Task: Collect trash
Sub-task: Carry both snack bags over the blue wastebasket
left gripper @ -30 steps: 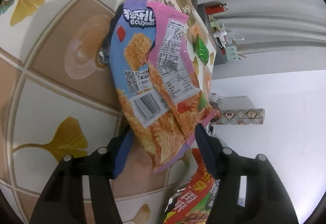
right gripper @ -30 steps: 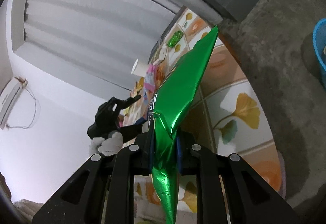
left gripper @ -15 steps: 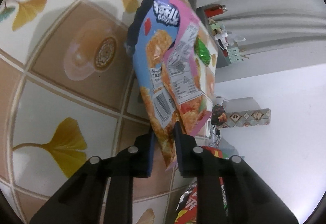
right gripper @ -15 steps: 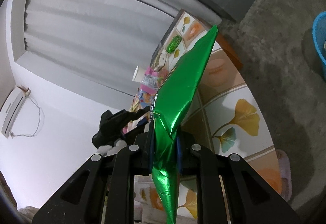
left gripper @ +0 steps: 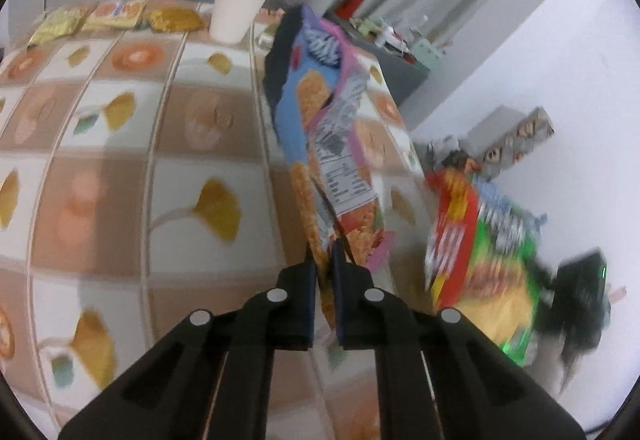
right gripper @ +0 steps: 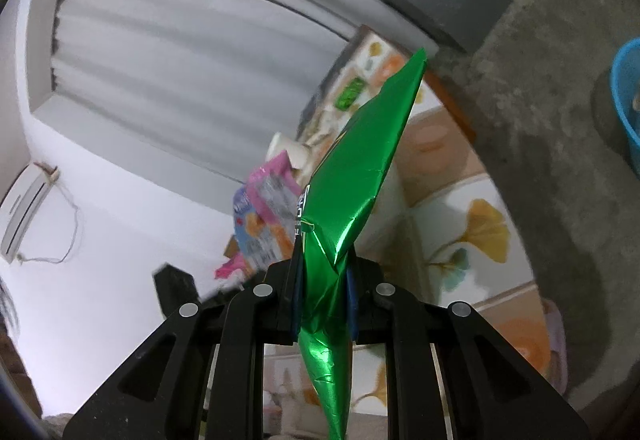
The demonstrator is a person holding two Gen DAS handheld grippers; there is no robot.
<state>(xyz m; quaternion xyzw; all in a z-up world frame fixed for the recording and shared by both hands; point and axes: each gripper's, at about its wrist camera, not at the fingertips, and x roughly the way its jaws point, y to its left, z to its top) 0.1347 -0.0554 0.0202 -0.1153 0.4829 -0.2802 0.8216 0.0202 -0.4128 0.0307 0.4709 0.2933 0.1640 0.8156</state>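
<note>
Above table (left gripper: pixel 120 159), left gripper (left gripper: pixel 325 260) pinches snack bag (left gripper: pixel 320 111), right gripper (right gripper: pixel 322 280) green bag (right gripper: pixel 360 167).

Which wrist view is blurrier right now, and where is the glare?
Left wrist view: heavy motion blur over the blue and pink snack wrapper, the ginkgo-patterned tablecloth and the white paper cup; only the left gripper is sharp. Right wrist view: mostly sharp, mild smear at the left; bright specular streaks on the shiny green foil bag held in the right gripper.
</note>
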